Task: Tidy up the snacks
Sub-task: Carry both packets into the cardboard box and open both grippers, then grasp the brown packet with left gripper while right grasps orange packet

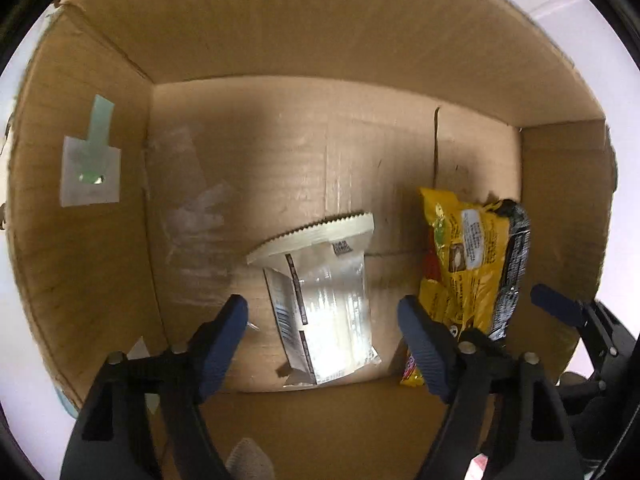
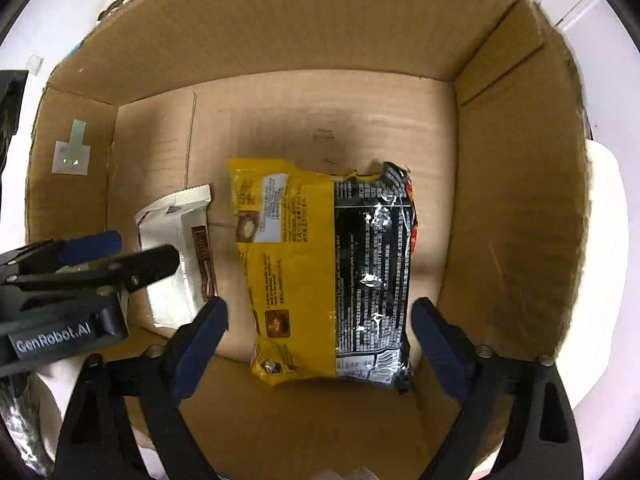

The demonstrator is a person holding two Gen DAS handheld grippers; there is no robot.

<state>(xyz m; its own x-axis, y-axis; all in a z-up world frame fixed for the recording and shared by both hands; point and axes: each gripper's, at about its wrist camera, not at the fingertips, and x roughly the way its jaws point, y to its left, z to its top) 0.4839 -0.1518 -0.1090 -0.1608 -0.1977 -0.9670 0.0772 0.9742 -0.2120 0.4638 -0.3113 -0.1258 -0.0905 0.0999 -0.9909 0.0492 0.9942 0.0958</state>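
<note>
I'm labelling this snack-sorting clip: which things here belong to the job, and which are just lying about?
Part of the job:
- cardboard box
- yellow and black snack bag
- white snack packet

Just there:
- taped tag on the box's left wall
- white surface outside the box

Bright overexposed white surrounds the cardboard box, whose floor is dimmer with a soft central shadow. Glare whitens the silver packet. Fisheye bending and black corners frame both views.
</note>
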